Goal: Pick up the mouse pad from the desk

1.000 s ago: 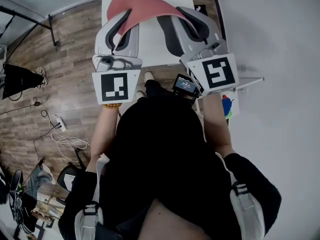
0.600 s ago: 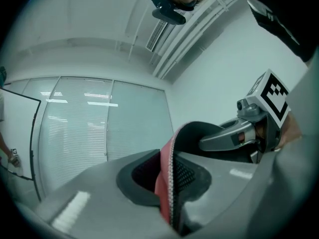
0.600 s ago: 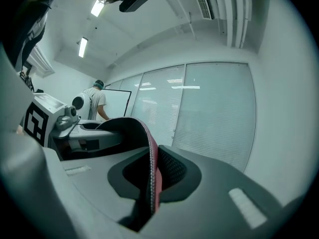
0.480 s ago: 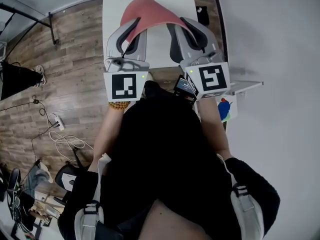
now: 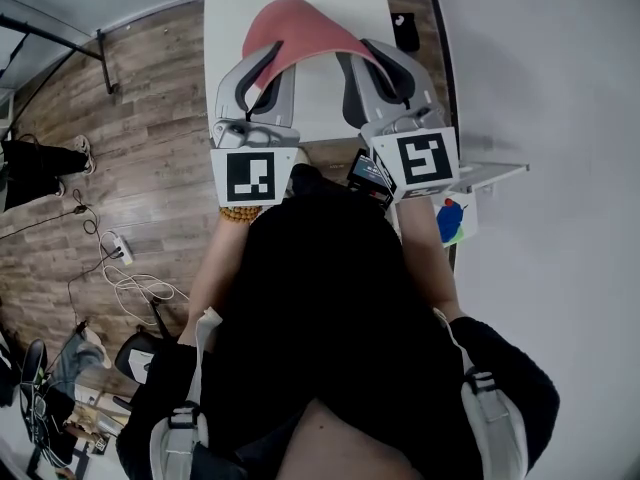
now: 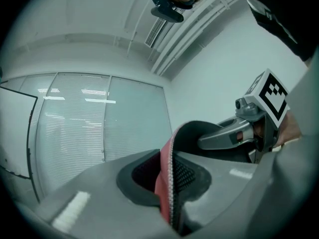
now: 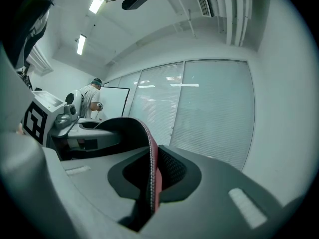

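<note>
Gripping the red mouse pad (image 5: 300, 23) with both tools.
Left tool (image 5: 262, 58) and right tool (image 5: 362, 53) each pinch an edge, at 9 and 3 o'clock; the pad arches over the white surface (image 5: 225, 8).

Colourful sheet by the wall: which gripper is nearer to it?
Right. The right gripper clamps the mouse pad on the side of the colourful sheet; the left gripper clamps the pad's opposite edge.
</note>
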Available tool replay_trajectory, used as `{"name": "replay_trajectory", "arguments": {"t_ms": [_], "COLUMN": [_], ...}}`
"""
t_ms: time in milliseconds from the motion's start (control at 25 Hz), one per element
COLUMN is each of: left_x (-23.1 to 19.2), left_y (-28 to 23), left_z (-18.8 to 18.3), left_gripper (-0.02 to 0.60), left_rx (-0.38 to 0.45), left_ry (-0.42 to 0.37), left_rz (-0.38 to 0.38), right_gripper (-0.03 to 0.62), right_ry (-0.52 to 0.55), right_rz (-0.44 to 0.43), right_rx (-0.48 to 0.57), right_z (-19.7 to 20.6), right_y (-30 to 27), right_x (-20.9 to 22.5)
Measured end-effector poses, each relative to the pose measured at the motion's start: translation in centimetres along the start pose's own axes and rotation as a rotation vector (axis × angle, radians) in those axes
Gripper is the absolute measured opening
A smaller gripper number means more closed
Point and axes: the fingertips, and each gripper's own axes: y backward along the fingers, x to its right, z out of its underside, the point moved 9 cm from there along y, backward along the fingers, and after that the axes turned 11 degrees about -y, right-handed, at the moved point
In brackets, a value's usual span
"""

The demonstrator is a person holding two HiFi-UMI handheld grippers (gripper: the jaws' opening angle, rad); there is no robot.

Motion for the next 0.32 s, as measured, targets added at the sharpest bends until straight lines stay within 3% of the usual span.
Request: {"name": "replay_trajectory", "arguments": {"t_ms": [320], "left_x": [-0.26], "left_y": [-0.08], "left_z": [0.86], "left_gripper": [0.026], "left_rx": [-0.006], "left_ry": [0.026], "left_rz": [-0.005], "right_gripper": [0.041], "right_ry": [-0.014], "right_rz": [-0.028], "right_rx": [-0.012], "right_z": [0.65], "right_y": [-0.62], "right_x": [0.02]}}
